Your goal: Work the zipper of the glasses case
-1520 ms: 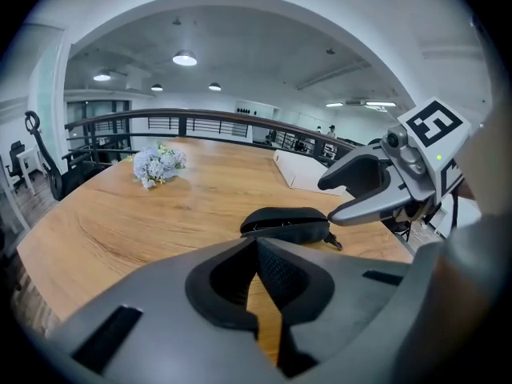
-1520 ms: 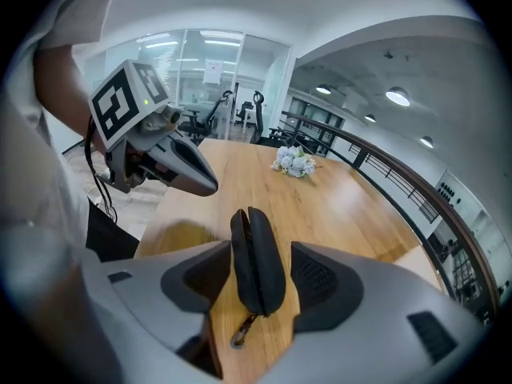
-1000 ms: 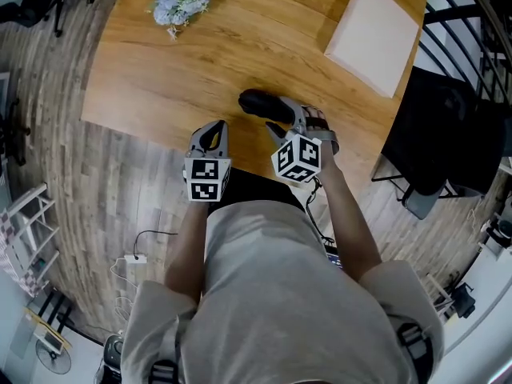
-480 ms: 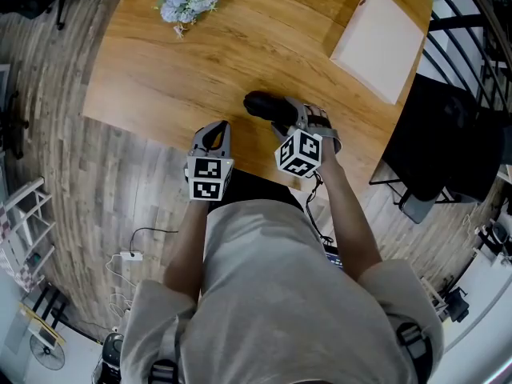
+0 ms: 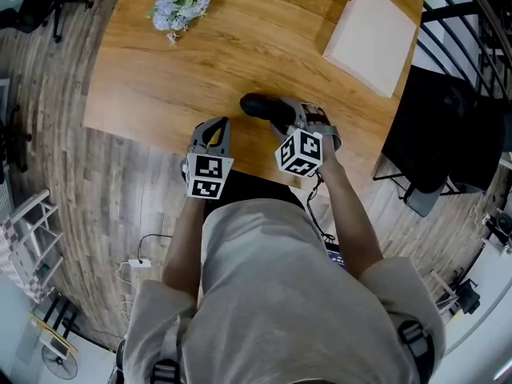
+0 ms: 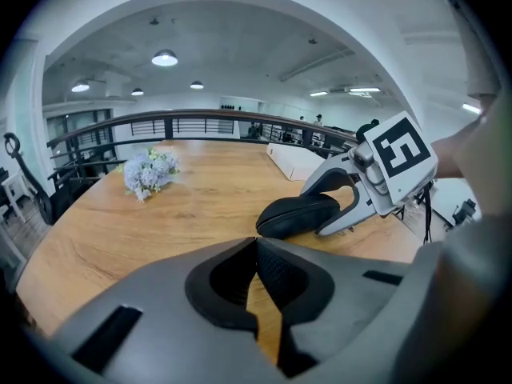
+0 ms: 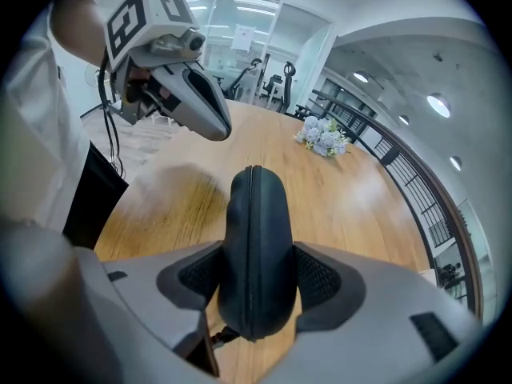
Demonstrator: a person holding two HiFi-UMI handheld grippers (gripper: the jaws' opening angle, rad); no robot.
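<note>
The black glasses case point(image 5: 258, 106) lies near the table's front edge. It stands on edge between the jaws of my right gripper point(image 5: 282, 118), and its zipper seam point(image 7: 250, 214) faces the right gripper view. Those jaws are closing, and both pads point(image 7: 316, 277) touch the sides of the case point(image 7: 254, 246). A small pull tab point(image 7: 224, 334) hangs at the near end. My left gripper point(image 5: 213, 128) hovers at the table edge to the left of the case, shut and empty point(image 6: 258, 270). In the left gripper view the case point(image 6: 300, 214) shows inside the right gripper point(image 6: 336, 206).
The wooden table point(image 5: 200, 62) carries a bunch of pale blue flowers point(image 5: 180, 6) at the far left and a flat white box point(image 5: 372, 38) at the far right. A black chair point(image 5: 448, 134) stands off the table's right side. The person's body is close to the front edge.
</note>
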